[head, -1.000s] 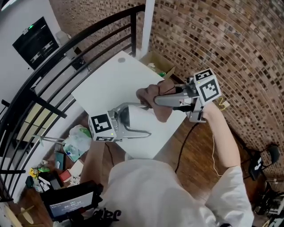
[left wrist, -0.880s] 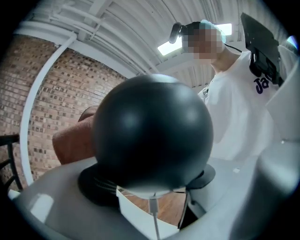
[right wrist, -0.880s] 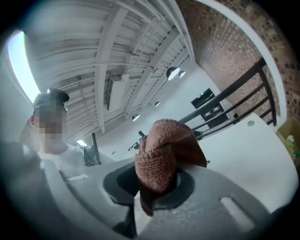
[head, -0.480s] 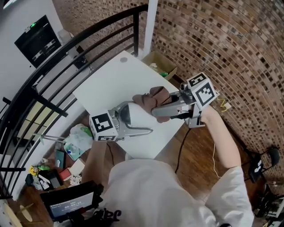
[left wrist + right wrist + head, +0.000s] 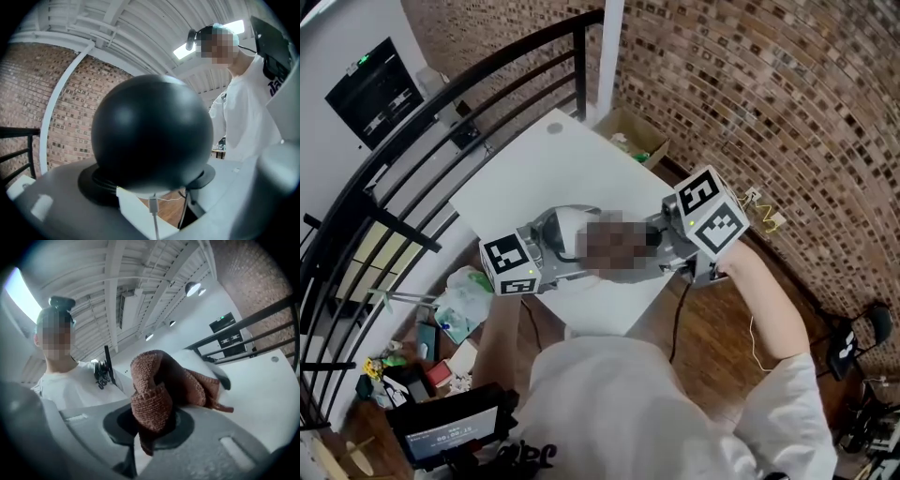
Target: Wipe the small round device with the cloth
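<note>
- A flat white worktop (image 5: 525,173) with square corners stands in a corner, between a wall of small brown bricks (image 5: 769,84) and a black metal railing (image 5: 441,108).
- The floor (image 5: 717,328) is brown wooden boards. An open cardboard box (image 5: 630,134) sits past the worktop's far edge, and a pale plastic bag (image 5: 464,291) lies among small clutter on the floor to the left.
- Both gripper views look up at a white ceiling (image 5: 140,282) of ribbed beams with lamps.
- The left tool (image 5: 151,180) is clenched on the small round device (image 5: 150,133), a smooth, glossy black ball that fills much of the left gripper view. Matte grey jaws press it from both sides, above the near part of the worktop.
- A thin white cable (image 5: 153,215) hangs below the device.
- The right tool (image 5: 153,425) grasps the cloth (image 5: 157,394), a rust-brown, coarsely knitted fabric. It is bunched into soft folds with a stitched edge and pinched between grey jaws.
- In the head view the two tools point toward each other over the worktop, each carrying a black-and-white marker cube (image 5: 708,214).
- I cannot tell whether the cloth touches the device.
</note>
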